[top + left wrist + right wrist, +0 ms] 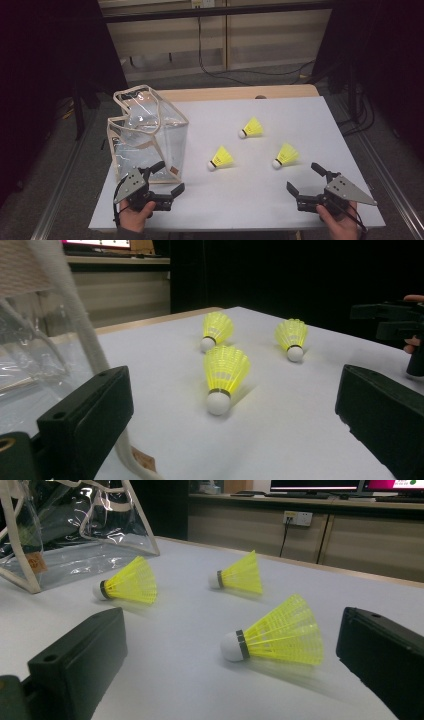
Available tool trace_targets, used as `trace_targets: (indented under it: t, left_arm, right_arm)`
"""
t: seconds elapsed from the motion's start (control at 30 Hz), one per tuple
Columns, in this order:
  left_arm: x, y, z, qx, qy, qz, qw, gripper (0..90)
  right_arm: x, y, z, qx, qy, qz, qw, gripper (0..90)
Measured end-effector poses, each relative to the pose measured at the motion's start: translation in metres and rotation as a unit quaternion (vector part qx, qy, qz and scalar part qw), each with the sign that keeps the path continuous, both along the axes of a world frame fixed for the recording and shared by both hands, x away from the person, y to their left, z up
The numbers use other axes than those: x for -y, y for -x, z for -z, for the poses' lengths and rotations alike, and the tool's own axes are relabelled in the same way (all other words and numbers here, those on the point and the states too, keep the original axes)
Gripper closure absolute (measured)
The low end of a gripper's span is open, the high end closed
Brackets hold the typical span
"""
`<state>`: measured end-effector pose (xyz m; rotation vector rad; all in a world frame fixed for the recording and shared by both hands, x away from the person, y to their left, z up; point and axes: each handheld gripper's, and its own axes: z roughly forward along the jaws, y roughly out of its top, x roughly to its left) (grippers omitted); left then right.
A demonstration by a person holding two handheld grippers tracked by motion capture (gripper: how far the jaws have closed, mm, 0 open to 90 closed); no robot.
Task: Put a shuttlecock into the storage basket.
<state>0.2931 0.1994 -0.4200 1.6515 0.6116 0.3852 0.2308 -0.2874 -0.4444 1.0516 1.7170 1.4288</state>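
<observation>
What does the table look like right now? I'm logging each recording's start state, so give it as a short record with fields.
surface: white table, wooden strip at far edge
bag: clear plastic bag with cream trim, standing at the table's left
shuttlecocks: three yellow, lying on their sides: middle shuttlecock, far shuttlecock, right shuttlecock
left gripper: open, holding nothing, near the bag's front corner
right gripper: open, holding nothing, pointed toward the right shuttlecock
contact: neither gripper's fingers touch a shuttlecock
</observation>
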Motion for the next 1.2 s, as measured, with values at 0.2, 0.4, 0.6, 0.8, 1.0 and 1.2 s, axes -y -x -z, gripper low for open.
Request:
trace_targets:
  t: [0.2, 0.4, 0.6, 0.8, 1.0, 1.2]
  left_arm:
    - [0.005, 0.001, -0.001, -0.001, 0.002, 0.007, 1.0, 2.0]
    - [0.011, 0.002, -0.002, -0.002, 0.002, 0.016, 0.9999, 2.0]
    - [0.016, 0.002, -0.003, -0.003, -0.004, 0.025, 0.9997, 2.1]
    - [0.02, 0.001, -0.004, -0.006, 0.001, 0.028, 0.9996, 2.0]
    - [0.028, 0.001, -0.004, -0.014, -0.001, 0.031, 0.9994, 1.9]
    - [0.035, 0.001, -0.003, -0.021, -0.013, 0.028, 0.9993, 1.9]
  right_arm:
    - [0.0, 0.0, 0.0, -0.002, 0.0, 0.0, 1.0, 0.0]
    - [0.0, 0.0, 0.0, -0.001, -0.001, -0.001, 1.0, 0.1]
    - [-0.001, -0.001, 0.0, 0.0, 0.001, -0.001, 1.0, 0.1]
    - [0.0, -0.001, 0.0, -0.001, 0.0, -0.001, 1.0, 0.1]
    - [-0.001, -0.001, 0.0, 0.0, 0.0, -0.002, 1.0, 0.1]
    - [-0.001, -0.002, 0.0, -0.001, 0.001, -0.006, 1.0, 0.1]
